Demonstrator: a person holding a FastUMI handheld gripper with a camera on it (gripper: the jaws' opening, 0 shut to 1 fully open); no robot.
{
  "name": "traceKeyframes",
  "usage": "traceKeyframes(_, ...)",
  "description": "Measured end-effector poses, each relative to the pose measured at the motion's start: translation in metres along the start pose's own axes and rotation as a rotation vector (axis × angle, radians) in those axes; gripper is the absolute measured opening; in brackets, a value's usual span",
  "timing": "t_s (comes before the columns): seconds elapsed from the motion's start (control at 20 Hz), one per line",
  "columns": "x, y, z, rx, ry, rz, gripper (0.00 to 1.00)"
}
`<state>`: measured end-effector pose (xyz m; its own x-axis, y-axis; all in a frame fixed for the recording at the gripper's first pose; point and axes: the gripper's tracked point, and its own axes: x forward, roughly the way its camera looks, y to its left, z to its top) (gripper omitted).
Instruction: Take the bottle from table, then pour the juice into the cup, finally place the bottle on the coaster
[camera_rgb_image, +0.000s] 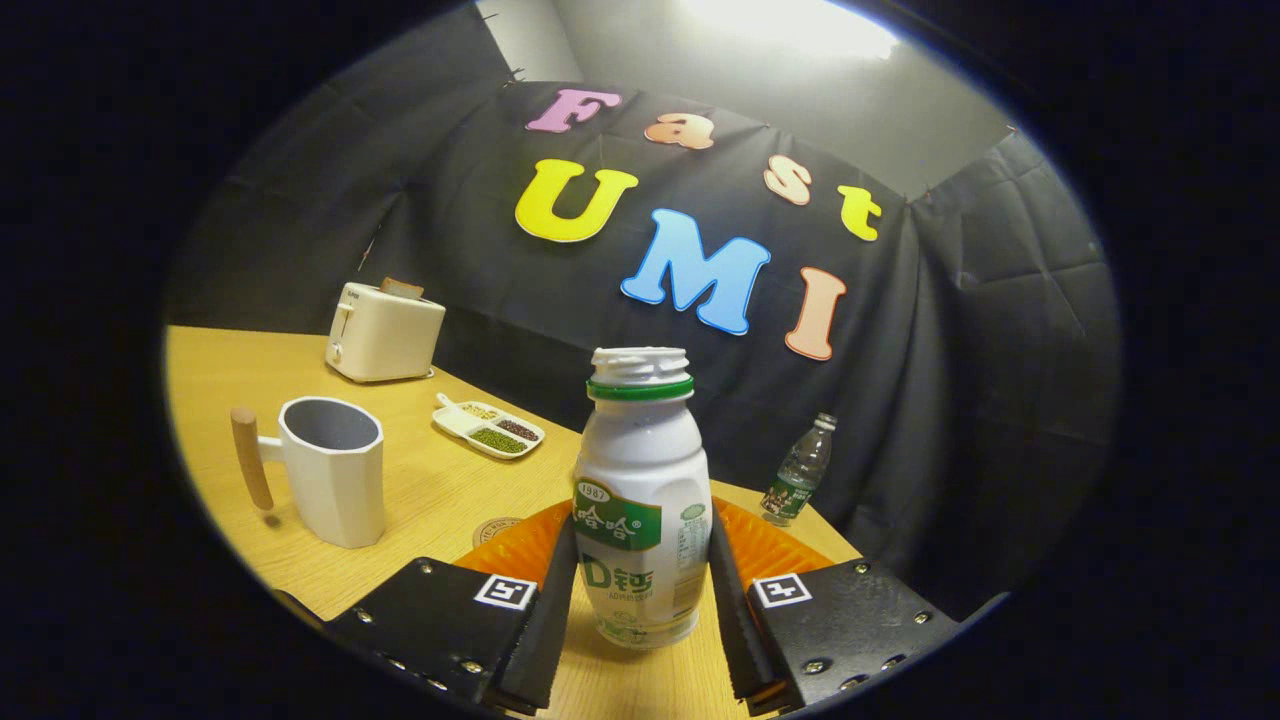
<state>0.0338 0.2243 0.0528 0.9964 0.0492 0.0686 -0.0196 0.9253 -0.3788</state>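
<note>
Now gripper (642, 590) clamped on bottle (641, 500), both fingers pressing its sides, cap off, upright above bench (430, 490); cup (330, 468) ahead left, coaster (495, 528) between.

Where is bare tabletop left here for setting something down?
Bare wood lies between the white mug with wooden handle and the divided snack dish, and before the cream toaster. It is crowded around the claw, shut on the white juice bottle.
</note>
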Motion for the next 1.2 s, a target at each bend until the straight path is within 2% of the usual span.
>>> traceKeyframes(0.3, 0.002, 0.008, 0.013, -0.126, -0.016, -0.009, 0.64)
traceKeyframes(1.2, 0.005, 0.055, 0.056, -0.626, -0.166, -0.073, 0.64)
